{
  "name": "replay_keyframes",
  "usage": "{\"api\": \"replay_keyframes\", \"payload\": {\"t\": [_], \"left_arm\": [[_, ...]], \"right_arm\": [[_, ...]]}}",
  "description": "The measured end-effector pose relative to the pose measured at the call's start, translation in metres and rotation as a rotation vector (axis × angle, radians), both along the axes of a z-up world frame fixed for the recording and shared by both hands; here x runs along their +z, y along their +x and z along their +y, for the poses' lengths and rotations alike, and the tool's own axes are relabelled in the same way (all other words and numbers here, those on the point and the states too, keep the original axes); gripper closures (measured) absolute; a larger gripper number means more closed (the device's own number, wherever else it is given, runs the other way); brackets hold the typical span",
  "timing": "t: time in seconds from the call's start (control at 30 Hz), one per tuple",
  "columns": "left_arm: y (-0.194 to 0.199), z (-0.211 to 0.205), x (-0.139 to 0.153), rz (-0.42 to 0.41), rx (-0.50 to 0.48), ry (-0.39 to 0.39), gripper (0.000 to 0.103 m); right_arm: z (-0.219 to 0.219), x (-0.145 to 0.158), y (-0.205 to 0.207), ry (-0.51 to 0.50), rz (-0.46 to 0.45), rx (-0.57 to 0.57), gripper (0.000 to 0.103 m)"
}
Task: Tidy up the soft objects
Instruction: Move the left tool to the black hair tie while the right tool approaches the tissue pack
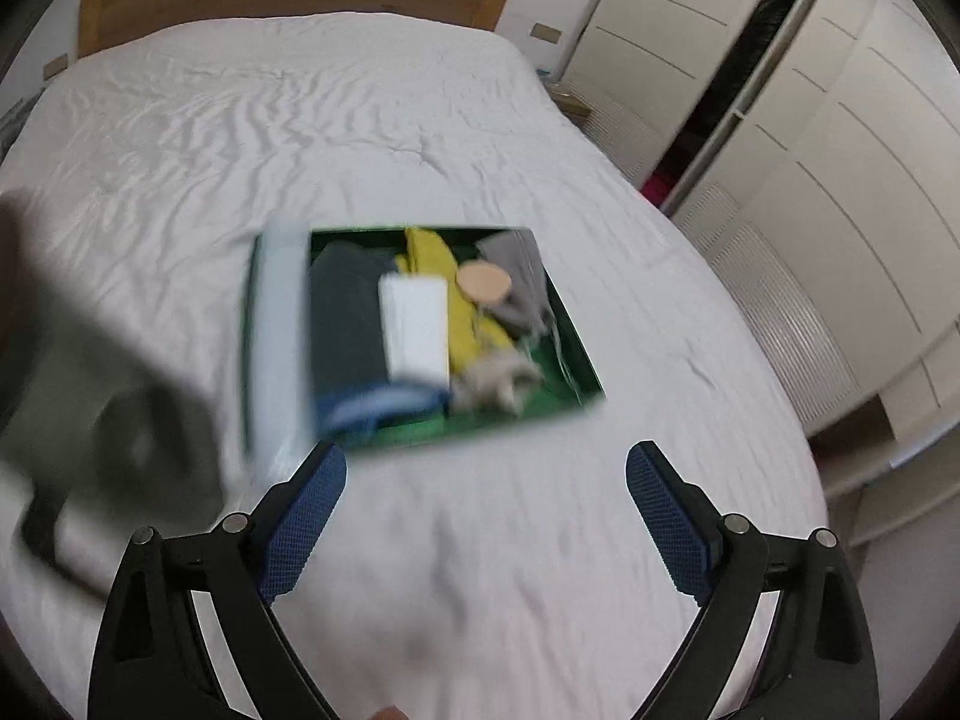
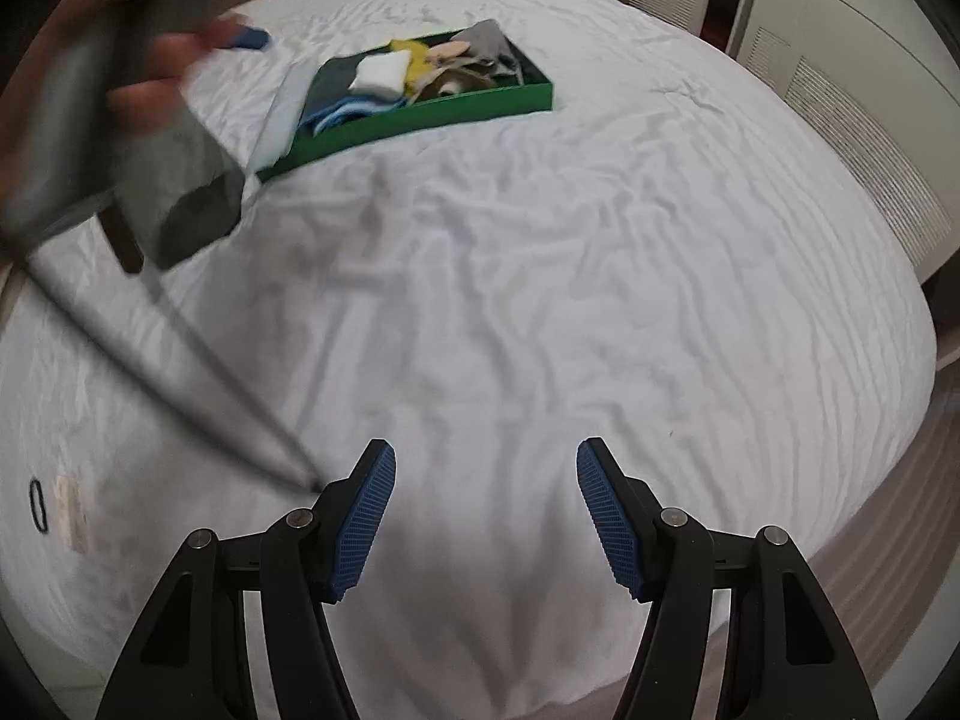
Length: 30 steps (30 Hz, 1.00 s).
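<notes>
Resting on a white bed (image 1: 420, 120), one green tray (image 2: 420, 114) holds one white folded cloth (image 1: 417, 330) among yellow, grey and blue pieces. Left claw (image 1: 486, 516) and right claw (image 2: 486, 516) are both spread, pinching nothing. No writing is legible.

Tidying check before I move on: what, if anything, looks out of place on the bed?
A black hair tie lies loose on the white bedsheet, far from the green tray holding the other soft items.

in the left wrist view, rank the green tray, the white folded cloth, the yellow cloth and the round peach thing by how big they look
1. Green tray, clearly largest; it holds the rest.
2. White folded cloth.
3. Yellow cloth: partly covered, so its place against the white one is unsure.
4. Round peach thing, smallest.
</notes>
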State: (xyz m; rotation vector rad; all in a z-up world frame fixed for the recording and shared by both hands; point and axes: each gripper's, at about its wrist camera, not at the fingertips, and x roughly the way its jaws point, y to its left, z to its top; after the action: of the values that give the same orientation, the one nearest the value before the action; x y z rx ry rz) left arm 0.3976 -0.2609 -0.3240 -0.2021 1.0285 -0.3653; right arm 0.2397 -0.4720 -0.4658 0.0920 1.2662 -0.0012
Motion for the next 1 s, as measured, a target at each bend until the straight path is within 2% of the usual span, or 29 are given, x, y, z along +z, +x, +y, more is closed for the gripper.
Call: {"api": "replay_keyframes", "payload": {"t": [0.13,0.23,0.27,0.43,0.53,0.6,0.7,0.83,1.0], "left_arm": [[-0.07,0.064,0.022,-0.001,-0.011,0.013,0.009],[-0.121,0.136,0.022,0.029,0.021,0.108,0.007],[-0.139,0.168,0.017,0.063,0.041,0.152,0.006],[-0.213,0.313,-0.017,0.235,0.237,0.32,0.006],[-0.249,0.385,-0.043,0.332,0.37,0.344,0.006],[-0.262,0.412,-0.056,0.358,0.419,0.341,0.006],[-0.274,0.438,-0.073,0.354,0.461,0.292,0.006],[-0.278,0.453,-0.095,0.365,0.476,0.238,0.006],[-0.277,0.461,-0.118,0.37,0.476,0.201,0.006]], "right_arm": [[0.02,0.005,-0.016,-0.071,0.038,0.039,0.039],[0.05,0.013,-0.023,-0.09,0.041,0.081,0.038],[0.062,0.015,-0.023,-0.086,0.038,0.096,0.037],[0.17,0.023,-0.029,0.0,0.007,0.231,0.035],[0.244,0.022,-0.038,0.083,-0.001,0.323,0.034],[0.295,0.02,-0.046,0.135,-0.003,0.387,0.032],[0.35,0.014,-0.056,0.179,-0.008,0.444,0.03],[0.388,0.0,-0.062,0.174,0.01,0.444,0.029],[0.403,-0.018,-0.056,0.133,0.022,0.429,0.029]]}}
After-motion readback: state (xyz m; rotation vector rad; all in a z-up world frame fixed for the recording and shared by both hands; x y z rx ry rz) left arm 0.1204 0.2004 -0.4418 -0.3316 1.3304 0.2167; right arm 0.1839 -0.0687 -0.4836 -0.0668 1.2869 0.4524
